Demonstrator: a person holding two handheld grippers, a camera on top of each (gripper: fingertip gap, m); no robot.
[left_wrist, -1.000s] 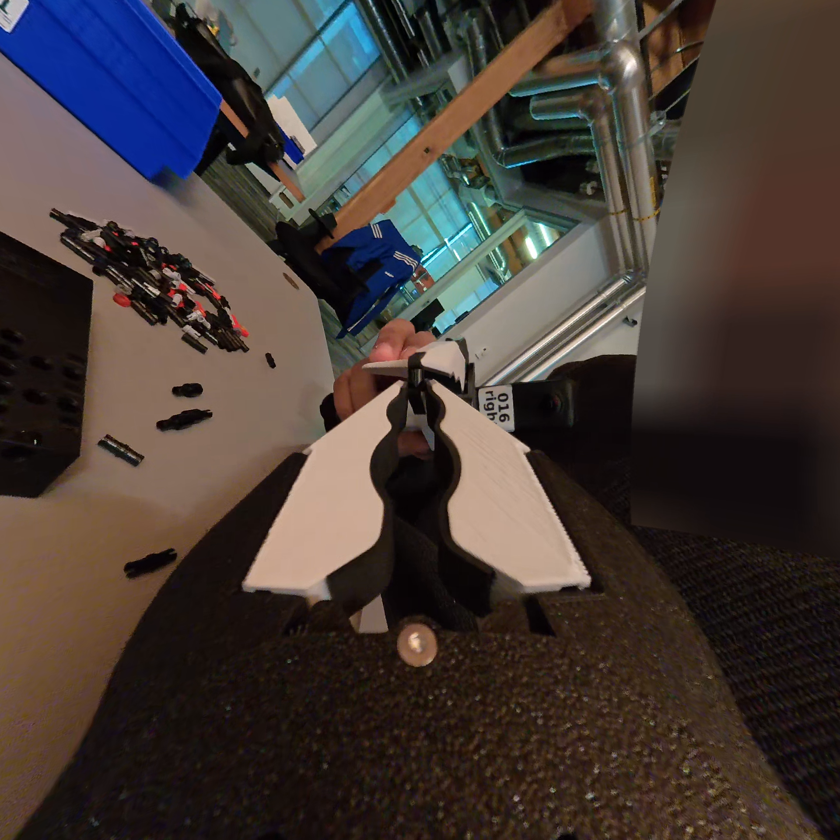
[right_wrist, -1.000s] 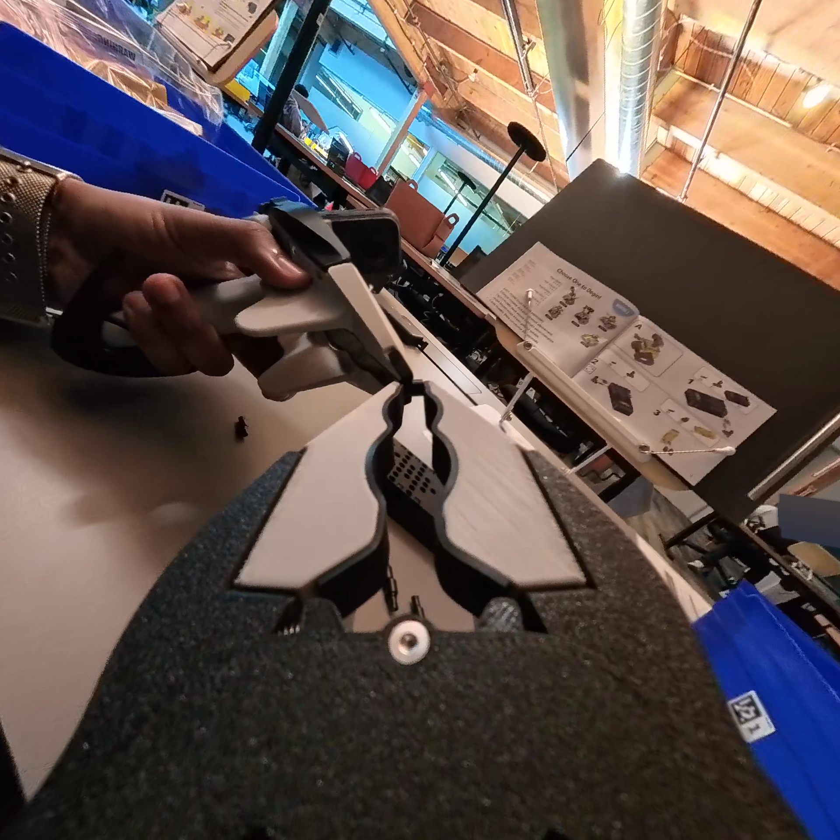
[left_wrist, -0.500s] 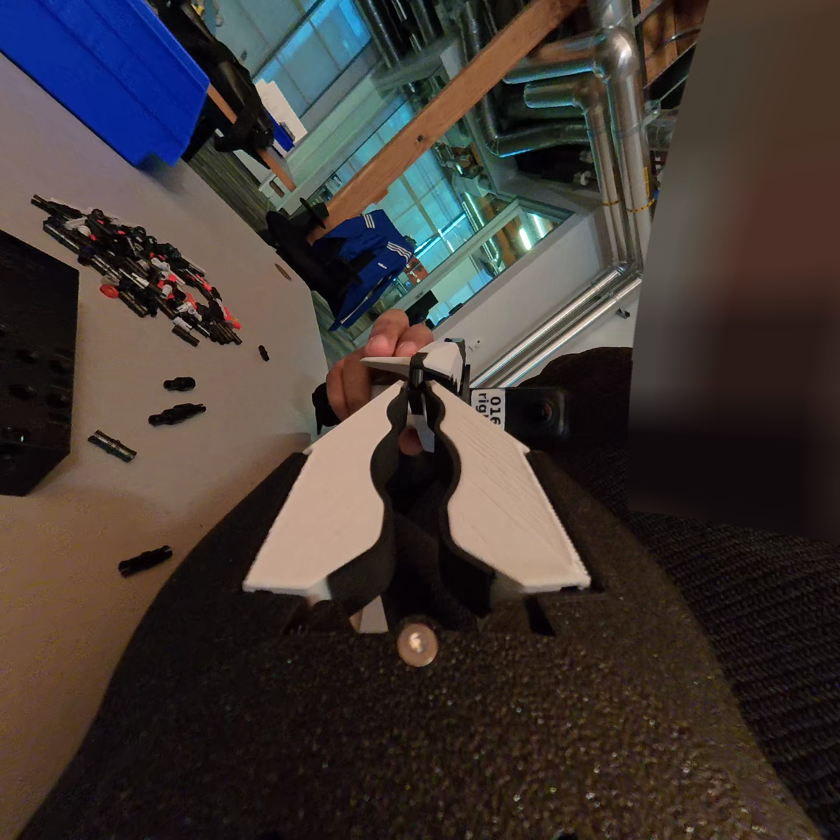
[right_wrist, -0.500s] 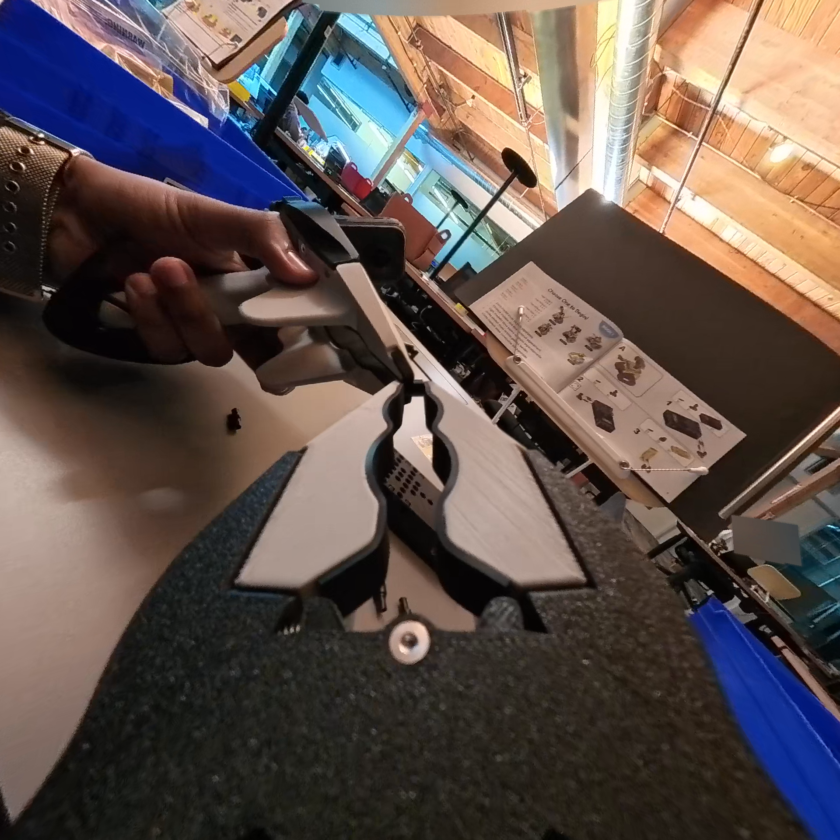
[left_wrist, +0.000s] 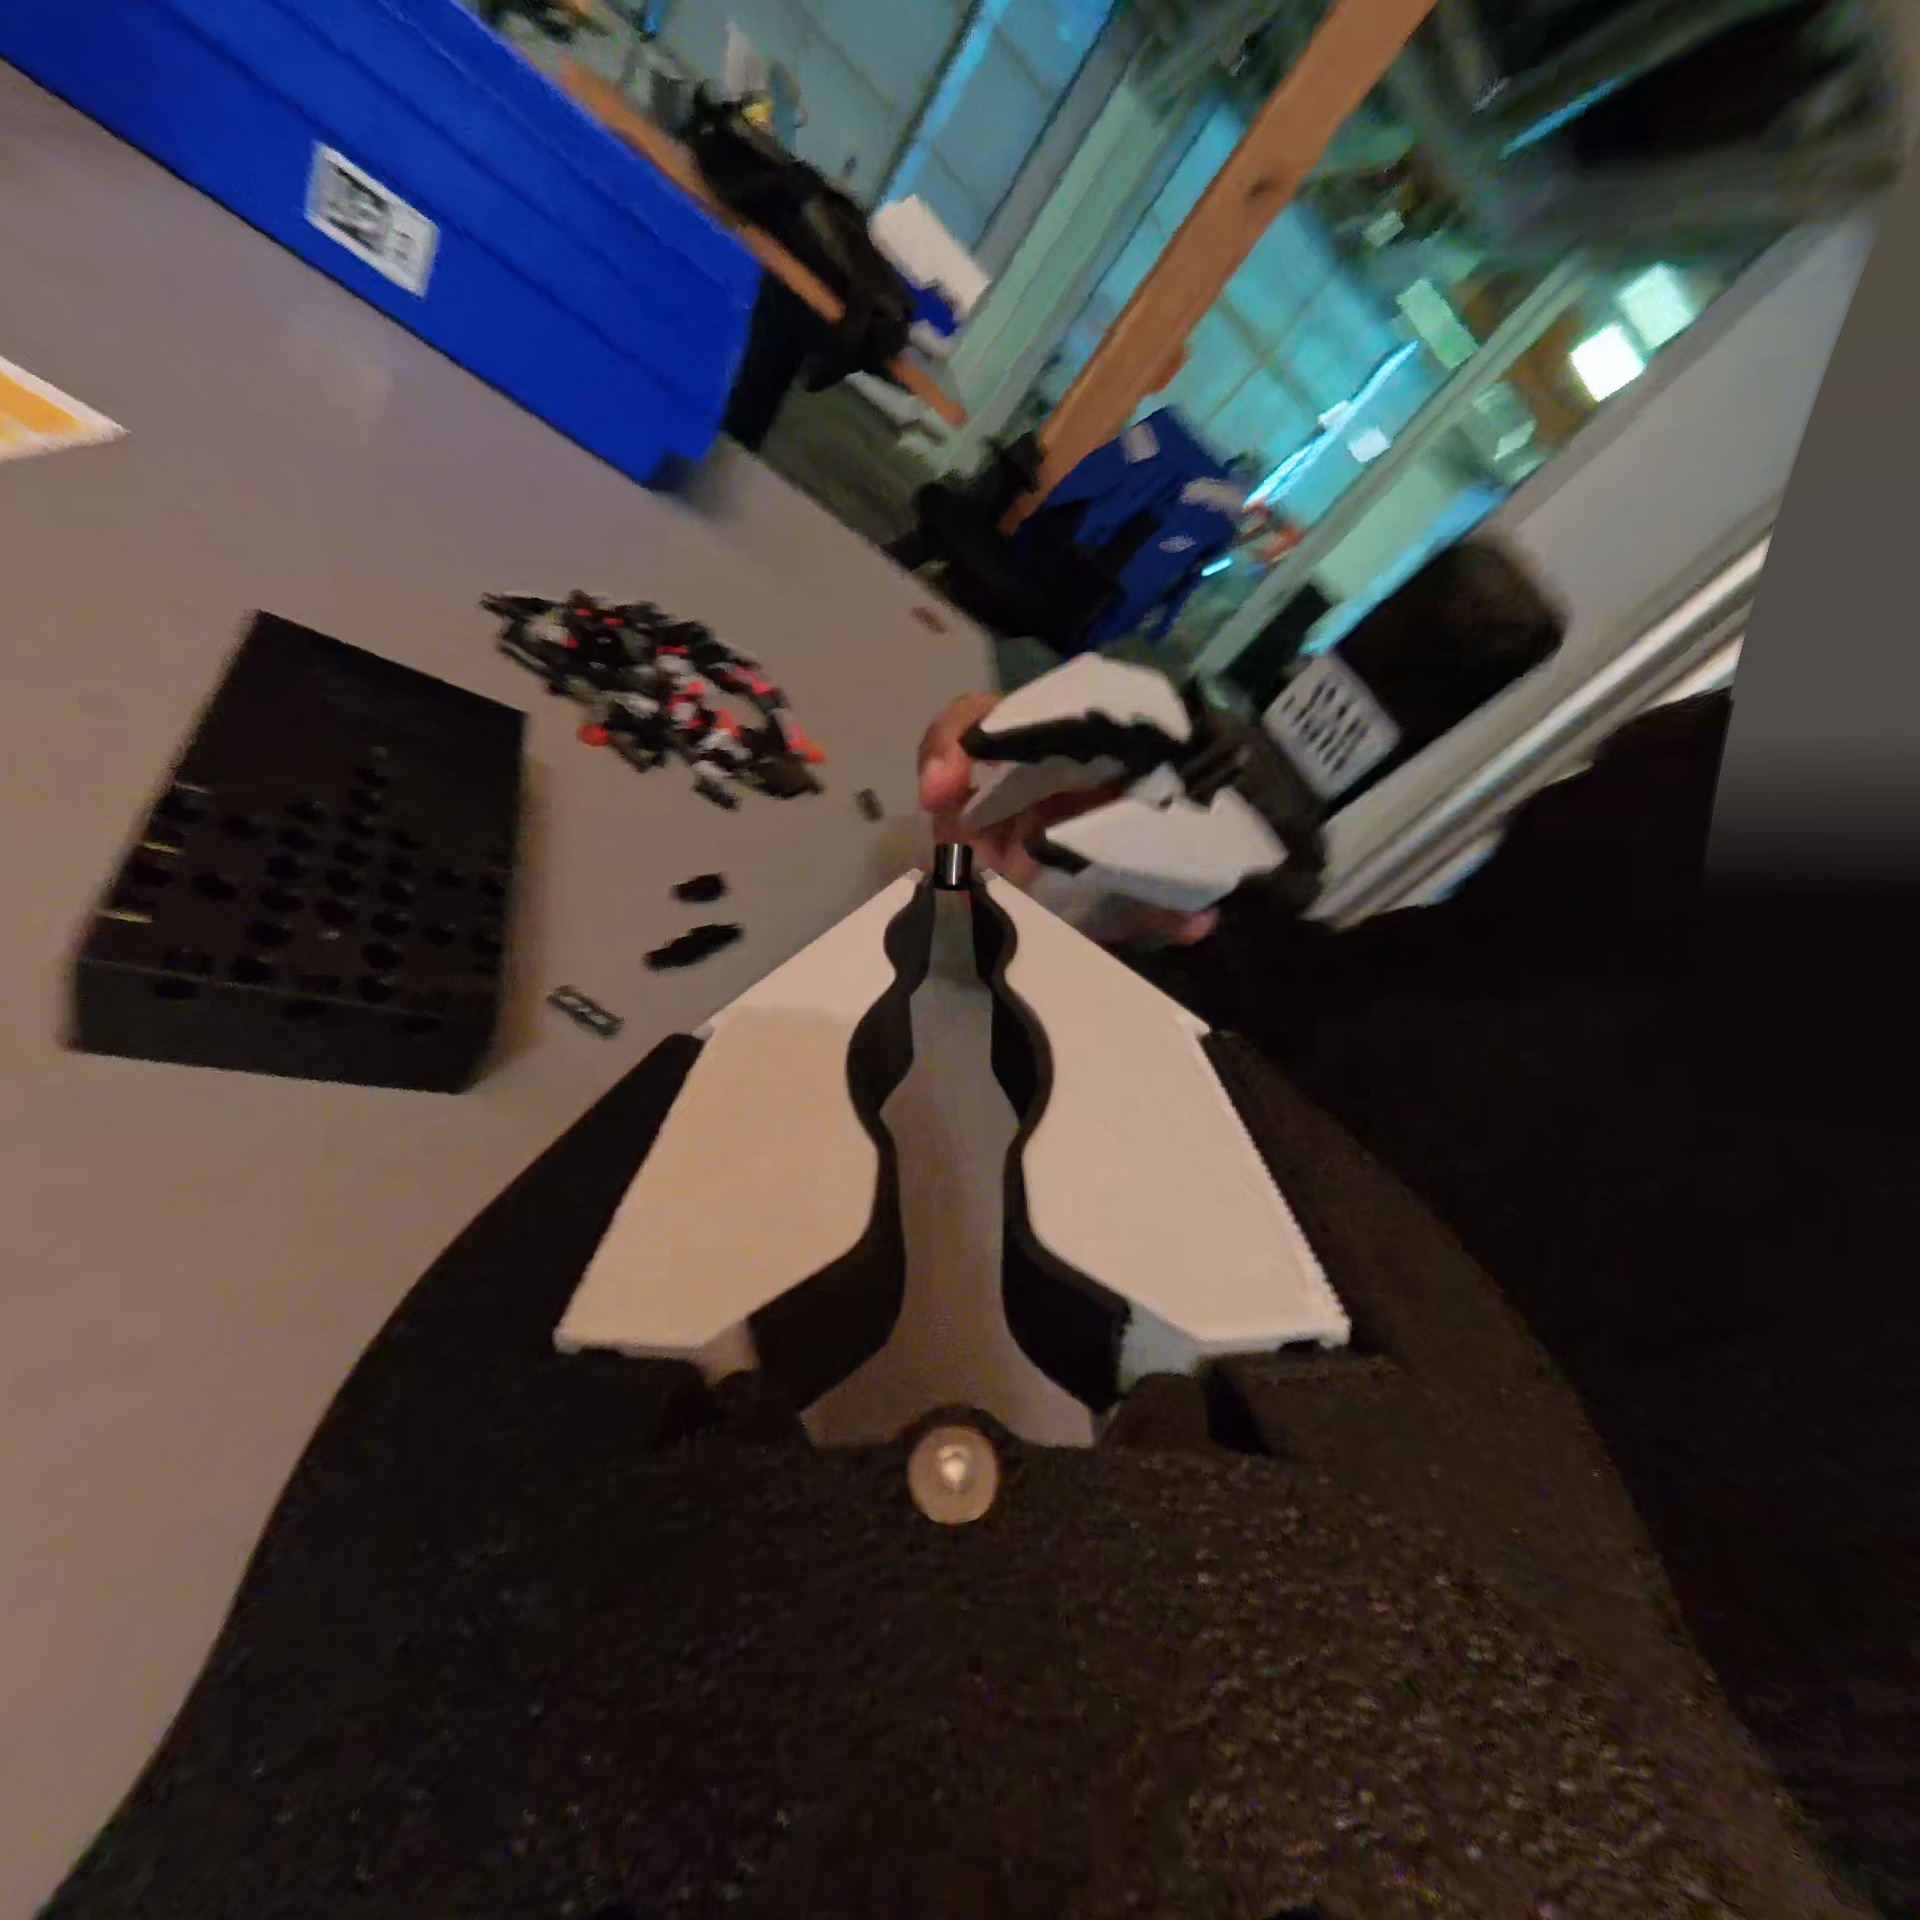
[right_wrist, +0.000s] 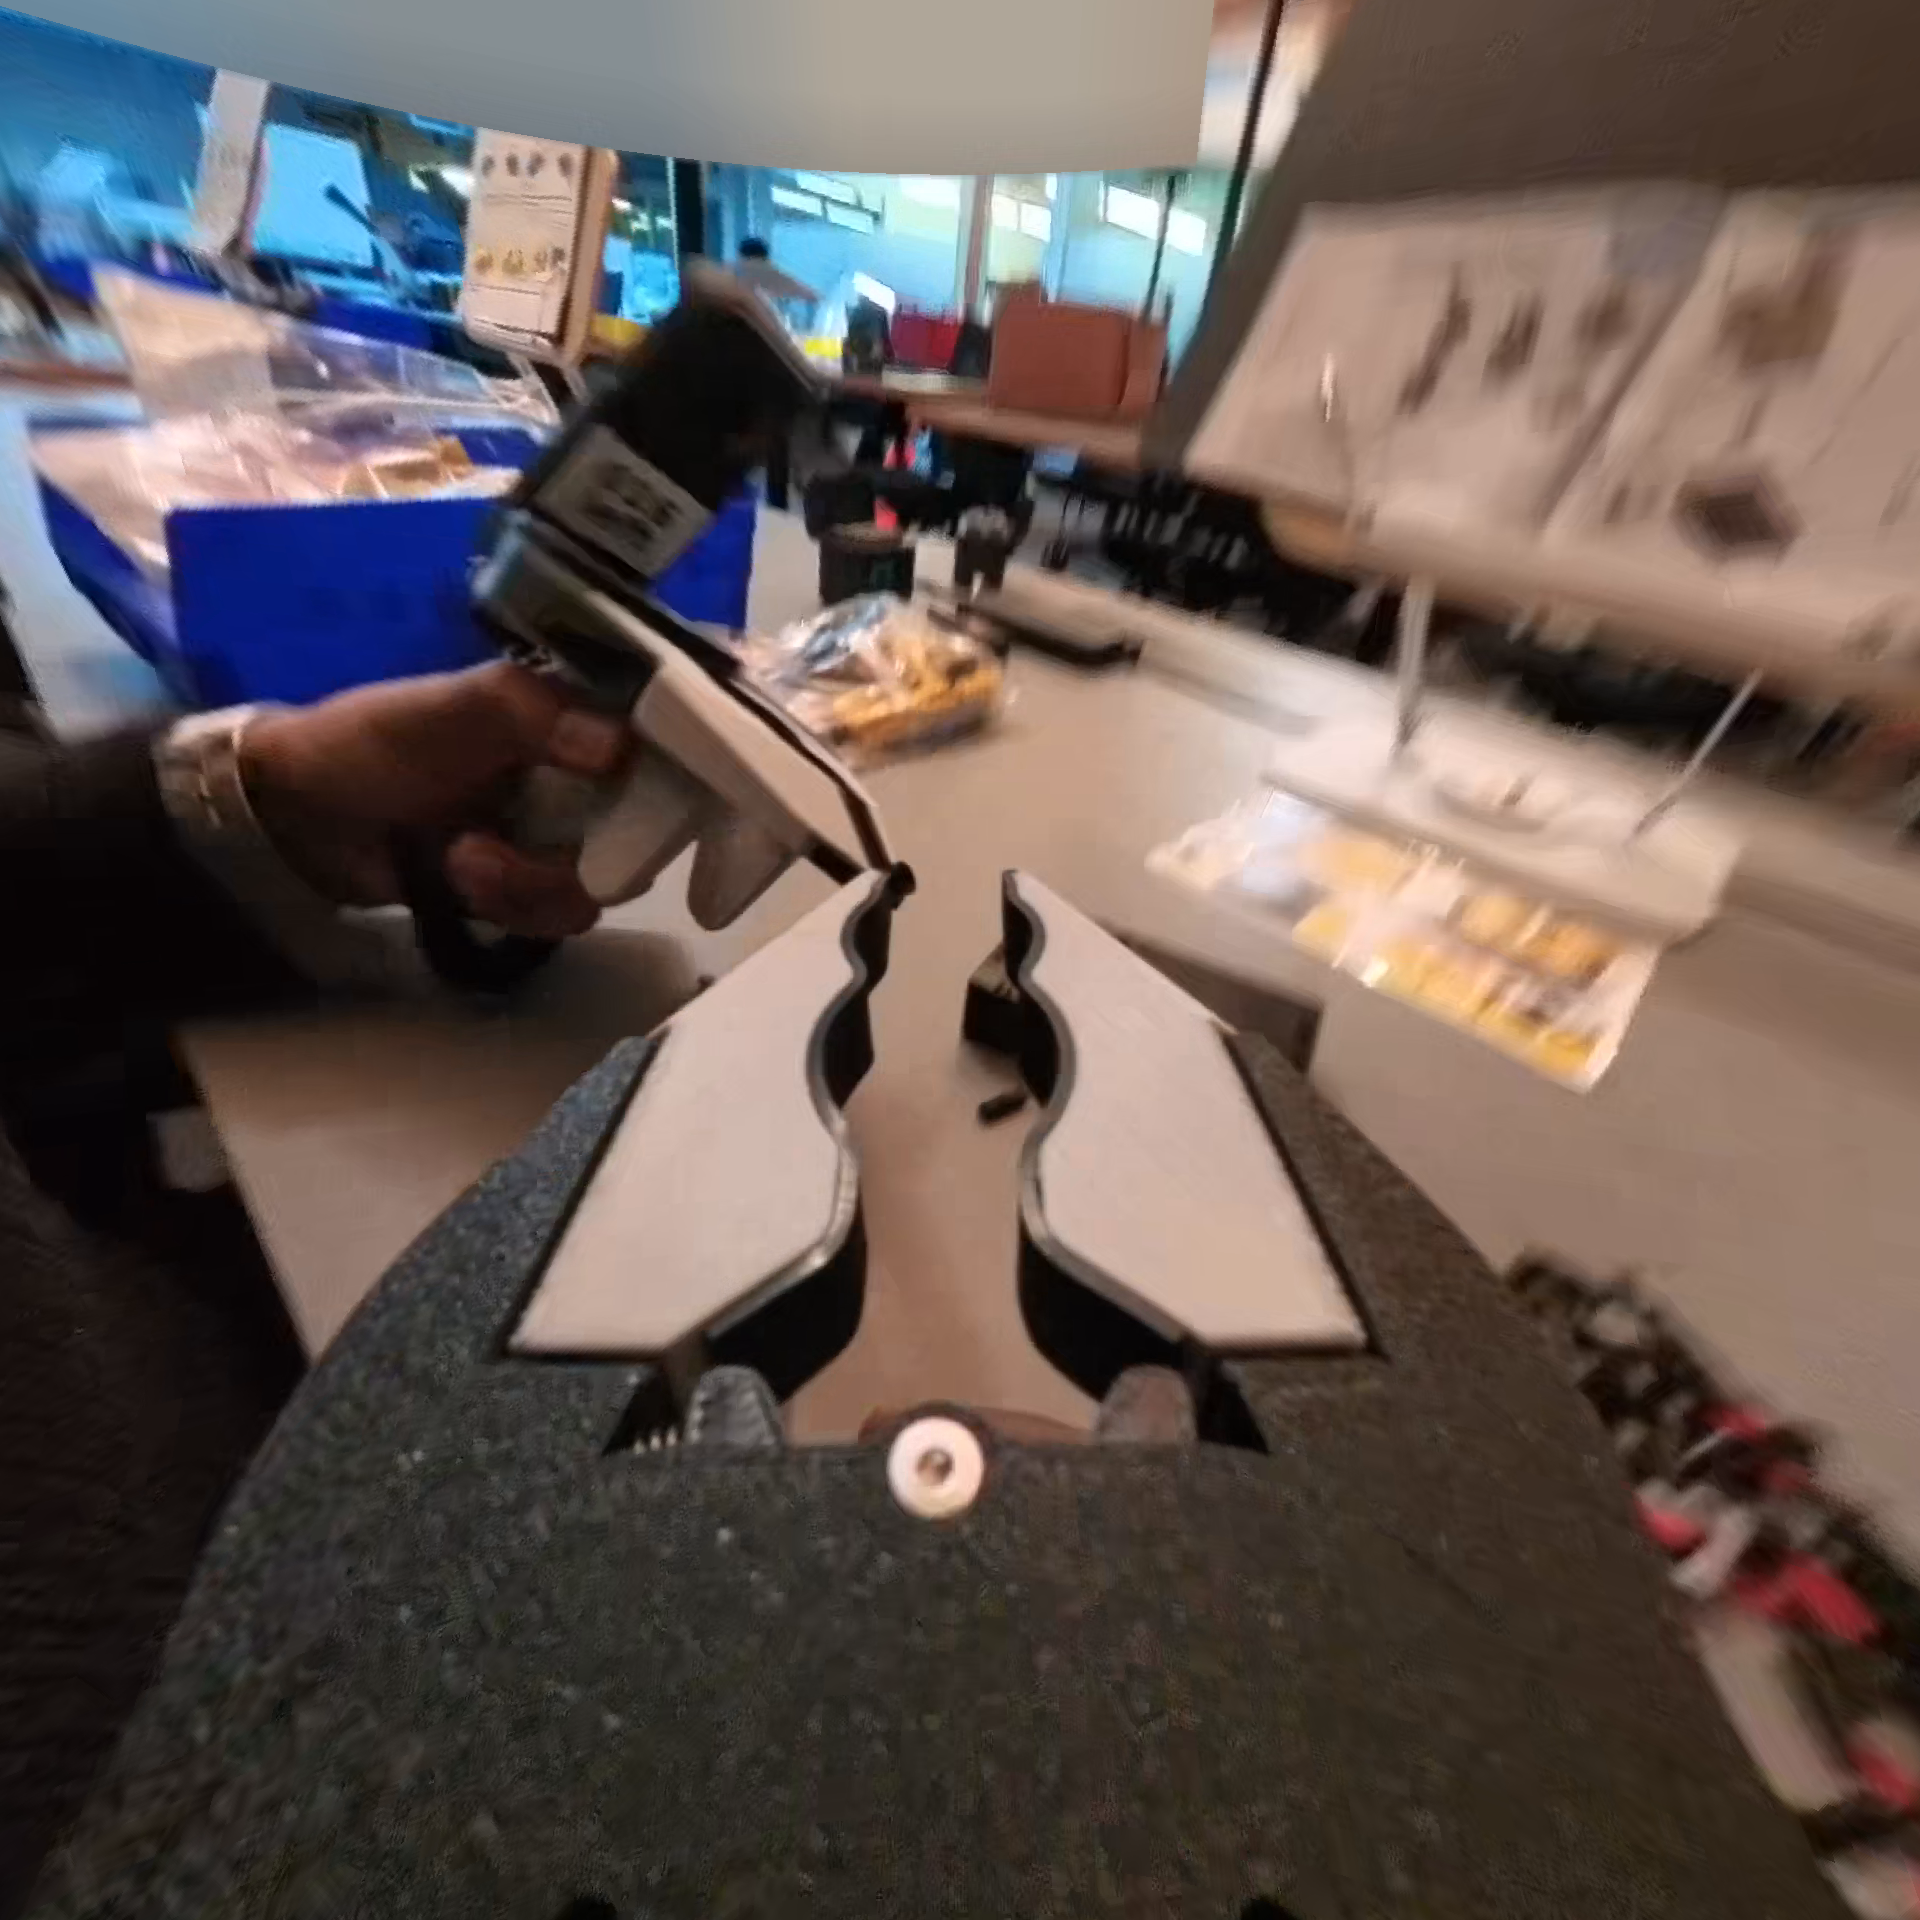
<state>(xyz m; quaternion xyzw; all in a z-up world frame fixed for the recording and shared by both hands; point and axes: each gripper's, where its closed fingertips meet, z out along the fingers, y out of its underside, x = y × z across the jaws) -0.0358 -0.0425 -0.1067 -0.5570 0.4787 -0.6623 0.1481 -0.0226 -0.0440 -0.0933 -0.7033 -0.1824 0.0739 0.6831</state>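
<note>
A small black peg (left_wrist: 951, 865) is pinched in the tips of the left tool (left_wrist: 951, 883), while the right tool (right_wrist: 948, 894) is held open with nothing in it.

The left tool's fingers are nearly closed on the peg, above the grey desk (left_wrist: 312, 520). Left of the peg, loose black pins (left_wrist: 691, 943) are seen, then the black block with holes (left_wrist: 301, 862). Behind the block, a pile of black and red parts (left_wrist: 665, 691) is spread, and the blue bin (left_wrist: 468, 197) is farthest.

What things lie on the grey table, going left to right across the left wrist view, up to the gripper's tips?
Black block with holes → small metal-tipped connector → pile of black and red parts → small black cylinder pinched at the left gripper.
</note>
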